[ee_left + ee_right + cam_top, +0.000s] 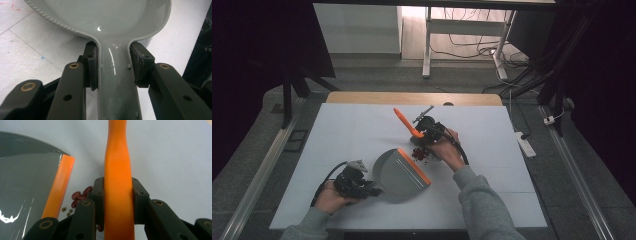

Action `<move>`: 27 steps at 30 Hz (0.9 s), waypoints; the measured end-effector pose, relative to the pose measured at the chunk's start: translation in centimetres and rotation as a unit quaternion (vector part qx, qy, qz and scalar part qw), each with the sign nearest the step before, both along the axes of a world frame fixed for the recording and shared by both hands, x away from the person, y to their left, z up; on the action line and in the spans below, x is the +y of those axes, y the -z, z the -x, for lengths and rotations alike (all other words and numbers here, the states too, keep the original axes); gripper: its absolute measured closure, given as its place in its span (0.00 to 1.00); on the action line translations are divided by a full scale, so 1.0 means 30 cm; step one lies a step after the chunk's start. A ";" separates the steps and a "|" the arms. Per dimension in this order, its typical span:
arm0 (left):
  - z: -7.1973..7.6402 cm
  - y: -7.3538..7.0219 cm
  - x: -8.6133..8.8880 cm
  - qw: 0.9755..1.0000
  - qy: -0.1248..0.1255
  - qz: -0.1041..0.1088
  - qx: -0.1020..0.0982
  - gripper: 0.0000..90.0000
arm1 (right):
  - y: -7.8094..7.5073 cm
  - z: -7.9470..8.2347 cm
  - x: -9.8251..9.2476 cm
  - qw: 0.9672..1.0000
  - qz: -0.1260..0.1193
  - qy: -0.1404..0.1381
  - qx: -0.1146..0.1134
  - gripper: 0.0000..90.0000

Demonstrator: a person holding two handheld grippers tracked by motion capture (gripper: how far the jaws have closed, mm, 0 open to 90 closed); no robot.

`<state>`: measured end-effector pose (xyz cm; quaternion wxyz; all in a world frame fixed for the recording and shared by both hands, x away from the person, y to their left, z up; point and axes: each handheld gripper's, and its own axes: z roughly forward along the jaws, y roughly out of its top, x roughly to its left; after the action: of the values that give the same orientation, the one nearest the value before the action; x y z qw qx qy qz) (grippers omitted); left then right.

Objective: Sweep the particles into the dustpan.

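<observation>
A white desk carries everything, with a strip of bare wood along its far edge. Left of centre and toward the near side lies a grey dustpan, its orange lip facing the far right. The pan's handle points back at the person, and the left claw is clamped on it: in the left gripper view both black jaws press the handle's sides just below where it widens into the pan. The right claw, near the middle of the desk, grips an orange brush handle whose free end slants up toward the far left; in the right gripper view the jaws squeeze it from both sides. A small heap of dark red beans sits on the desk just beyond the orange lip, under the right claw. A few tiny green beans lie beside them.
</observation>
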<state>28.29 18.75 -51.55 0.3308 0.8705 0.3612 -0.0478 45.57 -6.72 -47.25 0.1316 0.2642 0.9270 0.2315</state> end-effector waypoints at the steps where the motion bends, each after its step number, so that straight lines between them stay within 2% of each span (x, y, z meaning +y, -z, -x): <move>1: 0.000 0.000 -0.001 1.000 0.000 0.000 0.000 0.68 | 0.000 0.003 0.001 1.000 0.000 -0.001 0.000 0.78; 5: -0.001 0.000 0.000 1.000 0.001 -0.001 0.000 0.68 | -0.001 0.014 0.007 1.000 -0.011 -0.006 0.011 0.78; 17: 0.001 0.000 -0.003 1.000 0.000 -0.001 0.000 0.68 | 0.003 0.060 0.030 1.000 -0.013 -0.023 0.008 0.78; 22: 0.002 0.001 -0.004 1.000 -0.001 -0.001 0.000 0.68 | 0.002 0.077 0.037 0.999 -0.015 -0.035 0.017 0.78; 27: 0.001 0.002 -0.004 1.000 0.000 -0.001 0.001 0.68 | 0.005 0.092 0.048 0.999 -0.013 -0.044 0.012 0.78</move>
<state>28.26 18.64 -51.61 0.3297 0.8708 0.3614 -0.0484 42.80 -5.28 -47.39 0.1067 0.2275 0.9362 0.2457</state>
